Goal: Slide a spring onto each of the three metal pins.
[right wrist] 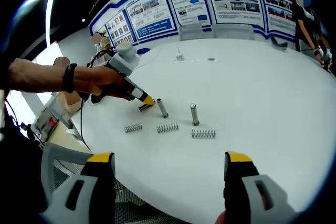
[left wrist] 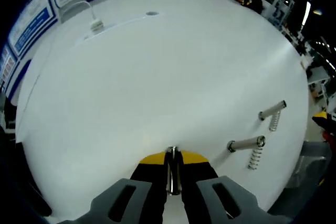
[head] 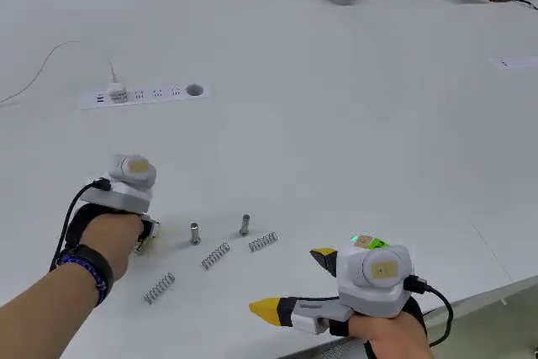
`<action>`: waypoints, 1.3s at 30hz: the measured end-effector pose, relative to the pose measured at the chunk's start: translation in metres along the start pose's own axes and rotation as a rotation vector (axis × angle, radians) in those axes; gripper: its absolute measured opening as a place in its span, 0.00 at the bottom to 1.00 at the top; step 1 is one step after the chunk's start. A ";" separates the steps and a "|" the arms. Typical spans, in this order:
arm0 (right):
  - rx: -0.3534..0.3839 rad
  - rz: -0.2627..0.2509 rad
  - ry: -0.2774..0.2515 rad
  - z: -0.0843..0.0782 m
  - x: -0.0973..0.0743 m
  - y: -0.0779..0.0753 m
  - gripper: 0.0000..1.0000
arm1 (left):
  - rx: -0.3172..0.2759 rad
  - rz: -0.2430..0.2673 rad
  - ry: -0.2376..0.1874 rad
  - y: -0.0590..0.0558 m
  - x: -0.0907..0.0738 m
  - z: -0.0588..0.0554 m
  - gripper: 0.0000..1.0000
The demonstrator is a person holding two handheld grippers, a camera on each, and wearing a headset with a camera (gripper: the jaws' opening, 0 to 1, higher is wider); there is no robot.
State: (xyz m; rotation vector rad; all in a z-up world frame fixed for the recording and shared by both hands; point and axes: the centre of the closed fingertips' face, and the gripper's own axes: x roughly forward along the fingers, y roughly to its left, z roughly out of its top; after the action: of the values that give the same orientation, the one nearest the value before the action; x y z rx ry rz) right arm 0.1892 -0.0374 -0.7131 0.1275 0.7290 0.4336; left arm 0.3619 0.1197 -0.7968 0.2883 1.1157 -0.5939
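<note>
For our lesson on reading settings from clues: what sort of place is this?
Probably a lab or demonstration workshop: a large white workbench, printed display boards on the wall, and a power strip.

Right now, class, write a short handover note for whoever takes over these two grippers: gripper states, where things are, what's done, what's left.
Left gripper: shut on one pin.
Right gripper: open, holding nothing.
Two pins stand on the table; three springs lie loose near them.
Done: no spring is on a pin yet.
Left: all three.
</note>
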 end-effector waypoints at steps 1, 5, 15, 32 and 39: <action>-0.001 0.000 0.000 0.000 0.000 0.000 0.87 | 0.000 -0.003 -0.004 0.000 0.000 0.000 0.08; -0.001 -0.010 -0.007 0.002 -0.004 -0.004 0.87 | -0.027 -0.035 -0.021 0.002 -0.002 -0.003 0.07; 0.014 -0.023 -0.012 0.001 -0.007 -0.009 0.86 | -0.037 -0.053 -0.054 0.007 -0.015 -0.021 0.07; 0.009 -0.017 -0.012 0.002 -0.007 -0.007 0.86 | -0.045 -0.053 -0.132 0.012 -0.043 -0.021 0.07; 0.007 -0.015 -0.012 0.002 -0.008 -0.005 0.86 | -0.045 -0.052 -0.158 0.014 -0.054 -0.025 0.07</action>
State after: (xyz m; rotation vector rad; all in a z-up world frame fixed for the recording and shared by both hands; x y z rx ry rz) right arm 0.1875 -0.0452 -0.7079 0.1306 0.7198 0.4153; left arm 0.3346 0.1595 -0.7597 0.1709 0.9853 -0.6262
